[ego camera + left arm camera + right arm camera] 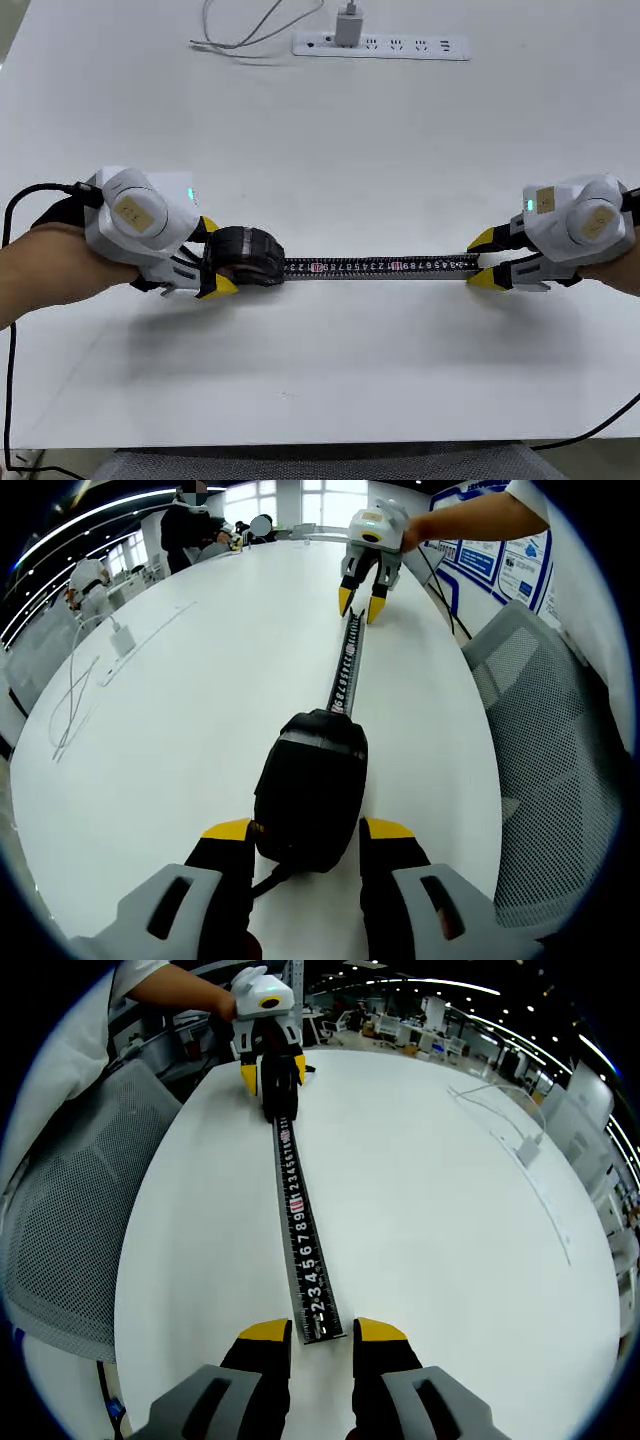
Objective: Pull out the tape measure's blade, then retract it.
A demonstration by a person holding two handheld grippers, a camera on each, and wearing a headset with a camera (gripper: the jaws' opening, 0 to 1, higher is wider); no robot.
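The black tape measure case (245,257) rests on the white table (330,150), and my left gripper (213,257) is shut on it, one yellow-tipped finger on each side (310,785). Its black blade (380,266) with white numbers lies flat on the table and runs rightward to my right gripper (487,260). In the right gripper view the blade's end (320,1328) sits between the two yellow fingertips (266,1332), which press close on its edges. The left gripper view shows the blade (346,665) reaching to the right gripper (362,602) far ahead.
A white power strip (380,44) with a plugged charger (349,25) and cable lies at the table's far edge. A grey mesh chair (300,465) stands at the near edge. People sit at the far end of the table (195,520).
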